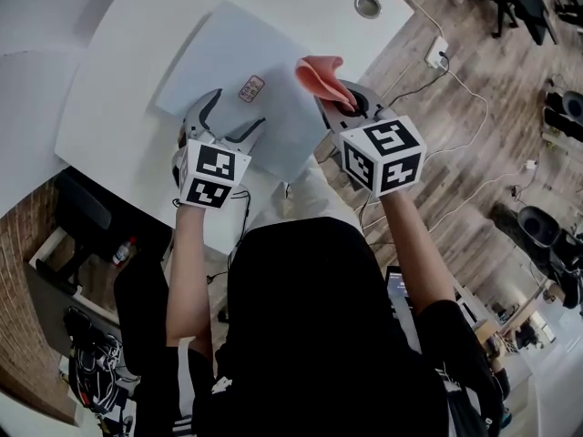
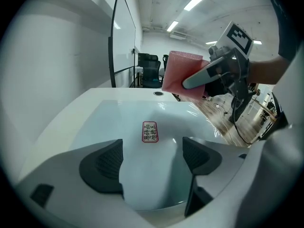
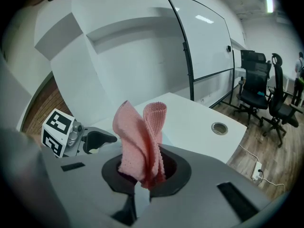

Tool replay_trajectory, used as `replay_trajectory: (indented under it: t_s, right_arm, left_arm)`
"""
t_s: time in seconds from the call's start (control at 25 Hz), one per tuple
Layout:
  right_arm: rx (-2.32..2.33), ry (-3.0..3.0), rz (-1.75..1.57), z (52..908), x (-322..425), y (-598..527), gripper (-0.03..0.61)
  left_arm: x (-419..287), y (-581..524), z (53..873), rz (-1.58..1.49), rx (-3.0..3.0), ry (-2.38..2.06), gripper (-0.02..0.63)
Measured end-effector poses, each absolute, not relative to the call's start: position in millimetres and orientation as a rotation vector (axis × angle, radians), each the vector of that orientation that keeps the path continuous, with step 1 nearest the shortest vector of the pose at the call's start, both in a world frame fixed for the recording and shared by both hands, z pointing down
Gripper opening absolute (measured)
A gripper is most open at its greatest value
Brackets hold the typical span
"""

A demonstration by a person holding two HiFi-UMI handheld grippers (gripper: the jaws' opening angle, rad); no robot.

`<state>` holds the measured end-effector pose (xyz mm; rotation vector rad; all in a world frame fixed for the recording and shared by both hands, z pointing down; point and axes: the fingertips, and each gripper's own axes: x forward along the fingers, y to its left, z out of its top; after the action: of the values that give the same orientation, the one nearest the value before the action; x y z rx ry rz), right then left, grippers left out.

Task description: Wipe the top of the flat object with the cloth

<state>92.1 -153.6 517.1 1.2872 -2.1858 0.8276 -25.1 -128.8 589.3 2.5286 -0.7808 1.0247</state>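
One cloth (image 3: 140, 137) end inside right tool (image 3: 145, 175)

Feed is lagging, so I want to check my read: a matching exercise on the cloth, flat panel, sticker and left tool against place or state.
Things:
1 pink cloth
2 flat panel
3 sticker
4 left tool

States:
A open
B lying on the white table
C pinched in the right tool
D stuck on the panel's top

Pairs: 1-C, 2-B, 3-D, 4-A
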Motion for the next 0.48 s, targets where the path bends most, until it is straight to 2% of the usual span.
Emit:
replay_trajectory:
  t_s: [0.48]
  right_arm:
    - [1.281,-2.132,0.788,531.0,110.2,-151.2,0.044]
  left_arm:
    - [-25.5,-127.7,596.1,1.047,2.553,-0.806,0.388]
